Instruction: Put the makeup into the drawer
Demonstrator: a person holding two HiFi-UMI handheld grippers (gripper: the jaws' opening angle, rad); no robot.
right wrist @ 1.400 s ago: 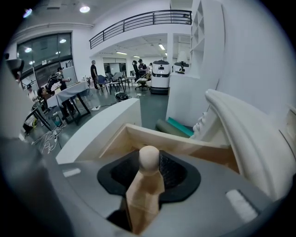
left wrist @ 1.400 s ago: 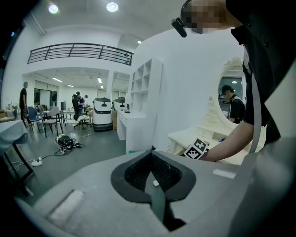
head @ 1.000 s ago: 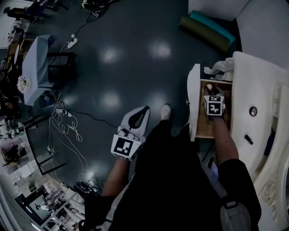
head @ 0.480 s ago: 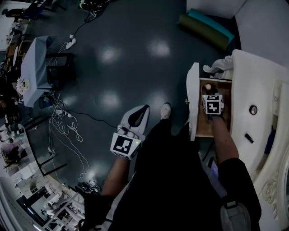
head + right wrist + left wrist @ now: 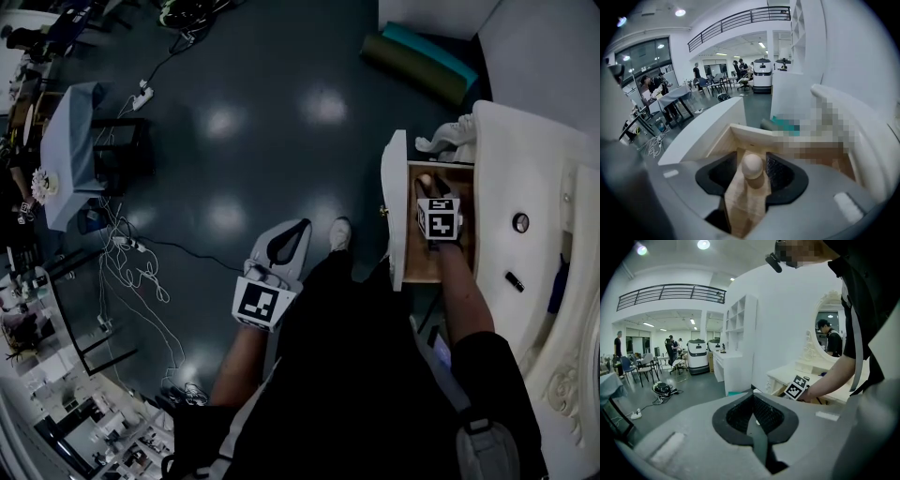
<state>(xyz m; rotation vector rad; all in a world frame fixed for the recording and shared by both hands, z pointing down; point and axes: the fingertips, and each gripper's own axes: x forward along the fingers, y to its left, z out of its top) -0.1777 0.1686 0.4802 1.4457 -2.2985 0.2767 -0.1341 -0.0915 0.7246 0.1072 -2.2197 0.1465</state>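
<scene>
– Right gripper view: edges, room?
– Drawer [image 5: 719, 140] walls at 9 and 12 o'clock, bare floor toward 6.
– Makeup [image 5: 752, 165]?
– On drawer floor between right gripper [image 5: 752, 176] jaws, just been opening, standing clear of it. Left gripper [image 5: 752, 420] clamped shut, empty.

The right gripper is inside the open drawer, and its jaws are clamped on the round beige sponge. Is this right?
No: the right gripper is inside the open drawer, but its jaws have just been opening and stand apart, the round beige sponge free between them. The right gripper view shows it.
</scene>
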